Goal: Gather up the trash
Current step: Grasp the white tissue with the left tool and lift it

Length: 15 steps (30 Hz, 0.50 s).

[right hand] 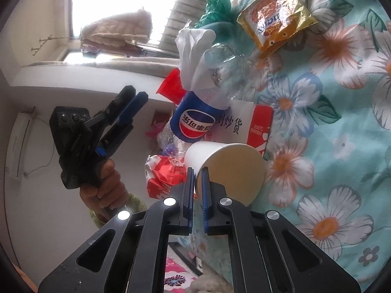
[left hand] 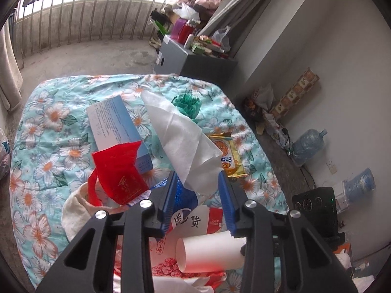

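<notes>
white paper cup [right hand: 227, 168] on its side beside crushed pepsi bottle [right hand: 195, 119].

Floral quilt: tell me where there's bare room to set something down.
Free: the floral quilt left of the blue box, and the far edge beyond the green bag. Crowded: the near middle, where the red bag, Pepsi bottle, paper cup, tissue and yellow wrapper pile together.

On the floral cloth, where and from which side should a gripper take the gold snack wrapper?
Grip the gold snack wrapper by one crimped end edge, coming from above at a low angle. It lies flat on the floral cloth, so only an edge offers purchase. The white tissue overlaps one side; the other looks freer.
</notes>
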Motion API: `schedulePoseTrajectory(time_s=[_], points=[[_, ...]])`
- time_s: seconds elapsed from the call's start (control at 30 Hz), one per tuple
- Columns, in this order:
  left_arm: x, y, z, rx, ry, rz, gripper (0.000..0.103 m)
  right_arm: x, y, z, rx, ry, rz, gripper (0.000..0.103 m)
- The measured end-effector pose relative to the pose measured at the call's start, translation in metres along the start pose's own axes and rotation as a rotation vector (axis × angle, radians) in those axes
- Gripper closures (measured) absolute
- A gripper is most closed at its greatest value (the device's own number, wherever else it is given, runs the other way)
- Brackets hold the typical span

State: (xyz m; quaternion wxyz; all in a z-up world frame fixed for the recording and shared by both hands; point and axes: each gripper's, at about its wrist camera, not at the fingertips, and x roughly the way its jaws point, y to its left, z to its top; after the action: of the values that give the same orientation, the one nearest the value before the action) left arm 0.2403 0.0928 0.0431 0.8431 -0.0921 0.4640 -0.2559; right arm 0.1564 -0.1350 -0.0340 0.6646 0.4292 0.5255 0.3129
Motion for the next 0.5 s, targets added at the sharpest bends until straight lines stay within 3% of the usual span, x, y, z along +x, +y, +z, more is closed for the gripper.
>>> schedulePoseTrajectory(time_s=[0.27,0.5], points=[[0.045,-0.027,0.024,0.191,0.148,0.144,0.069,-0.004,-0.010,0.005,0.025,-0.005,0.039,0.099],[0.085,-0.038,0.026,0.335,0.212,0.308,0.069,-0.001,-0.016,0.006,0.026,0.006,0.057,0.099]])
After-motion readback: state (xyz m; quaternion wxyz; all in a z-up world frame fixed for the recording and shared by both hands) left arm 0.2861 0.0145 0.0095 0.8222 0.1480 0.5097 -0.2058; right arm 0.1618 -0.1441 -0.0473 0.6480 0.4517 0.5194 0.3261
